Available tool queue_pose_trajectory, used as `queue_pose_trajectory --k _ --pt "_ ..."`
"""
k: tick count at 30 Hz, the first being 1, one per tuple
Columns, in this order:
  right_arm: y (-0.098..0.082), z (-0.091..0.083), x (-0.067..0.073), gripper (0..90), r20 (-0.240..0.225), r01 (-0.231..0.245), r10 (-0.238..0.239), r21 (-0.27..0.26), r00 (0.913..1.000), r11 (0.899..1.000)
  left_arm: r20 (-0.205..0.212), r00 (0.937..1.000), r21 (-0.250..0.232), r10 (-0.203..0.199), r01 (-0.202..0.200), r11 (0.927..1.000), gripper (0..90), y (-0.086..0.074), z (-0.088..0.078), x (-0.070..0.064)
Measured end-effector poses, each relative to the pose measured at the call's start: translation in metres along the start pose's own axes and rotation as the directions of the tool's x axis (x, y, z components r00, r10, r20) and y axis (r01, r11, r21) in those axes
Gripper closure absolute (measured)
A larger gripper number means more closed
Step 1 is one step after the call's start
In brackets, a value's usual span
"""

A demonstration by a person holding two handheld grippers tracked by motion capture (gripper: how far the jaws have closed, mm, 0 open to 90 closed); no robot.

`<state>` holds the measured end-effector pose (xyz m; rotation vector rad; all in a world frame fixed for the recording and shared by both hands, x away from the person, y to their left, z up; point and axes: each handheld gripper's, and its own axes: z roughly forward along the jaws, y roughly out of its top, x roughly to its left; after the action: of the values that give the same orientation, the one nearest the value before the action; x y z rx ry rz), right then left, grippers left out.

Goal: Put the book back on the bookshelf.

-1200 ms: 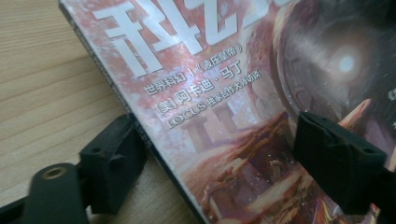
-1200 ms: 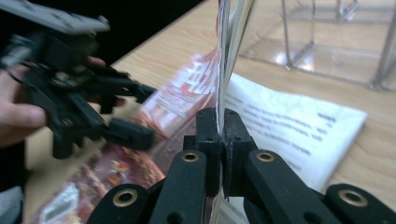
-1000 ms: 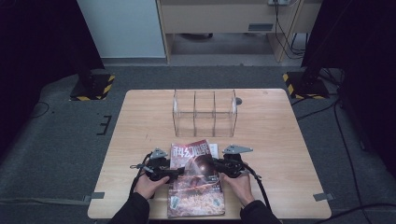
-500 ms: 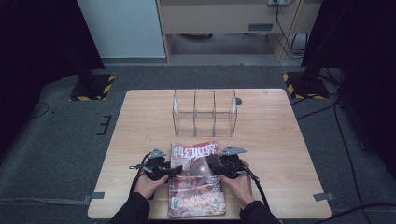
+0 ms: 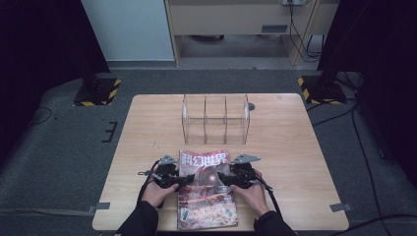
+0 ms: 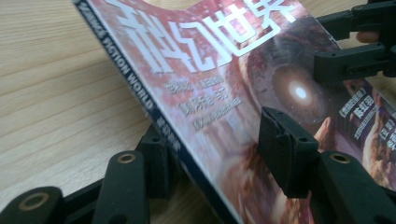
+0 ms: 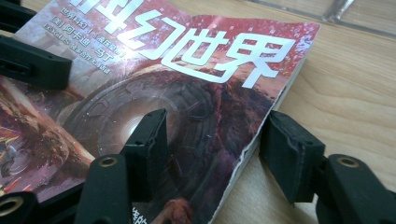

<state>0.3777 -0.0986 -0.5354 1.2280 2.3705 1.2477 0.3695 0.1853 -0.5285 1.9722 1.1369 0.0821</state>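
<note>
While flat on table (image 5: 285, 142), magazine (image 5: 206, 196) edges sit between both tongs' jaws.

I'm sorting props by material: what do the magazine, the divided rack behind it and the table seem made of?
Magazine: paper with a glossy cover, judging by the sheen and the thin page edges at its side. Rack: clear plastic, probably acrylic; the table shows through its walls. Table: light wood or wood-look laminate, matte, with visible grain lines.
</note>
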Motion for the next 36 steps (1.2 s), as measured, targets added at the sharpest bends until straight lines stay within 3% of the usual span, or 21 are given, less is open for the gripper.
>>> queue_pose_trajectory --k 12,13,17,22,28,31,36 --pt "0.001 0.000 -0.001 48.3 -0.028 0.002 -0.002 -0.014 0.9996 1.000 0.013 0.9963 0.033 -0.085 0.084 0.9959 61.4 0.009 0.003 0.003" --pt "0.001 0.000 -0.002 48.2 -0.028 -0.003 0.003 -0.016 0.9996 1.000 0.026 0.9936 0.023 -0.110 0.109 0.9937 63.6 0.010 0.001 0.003" --pt "0.002 -0.003 -0.003 41.3 -0.044 -0.031 0.030 -0.019 0.9986 0.999 0.040 0.9907 0.004 -0.130 0.130 0.9915 70.0 0.013 -0.005 0.000" --pt "0.008 -0.014 -0.010 32.1 -0.010 -0.020 0.020 -0.025 0.9998 0.999 0.049 0.9907 -0.011 -0.127 0.127 0.9918 76.3 0.019 -0.012 -0.006" --pt "0.017 -0.043 -0.038 23.7 0.073 -0.026 0.028 -0.034 0.9969 0.999 0.053 0.9873 -0.033 -0.150 0.152 0.9879 78.7 0.026 -0.020 -0.013" --pt "0.013 -0.058 -0.052 20.4 0.116 -0.012 0.015 -0.025 0.9932 1.000 0.060 0.9864 -0.053 -0.153 0.156 0.9864 80.1 0.031 -0.027 -0.014" --pt "-0.001 -0.080 -0.075 14.1 0.177 -0.035 0.033 0.007 0.9837 0.999 0.051 0.9875 -0.081 -0.149 0.153 0.9849 81.8 0.037 -0.040 -0.014"
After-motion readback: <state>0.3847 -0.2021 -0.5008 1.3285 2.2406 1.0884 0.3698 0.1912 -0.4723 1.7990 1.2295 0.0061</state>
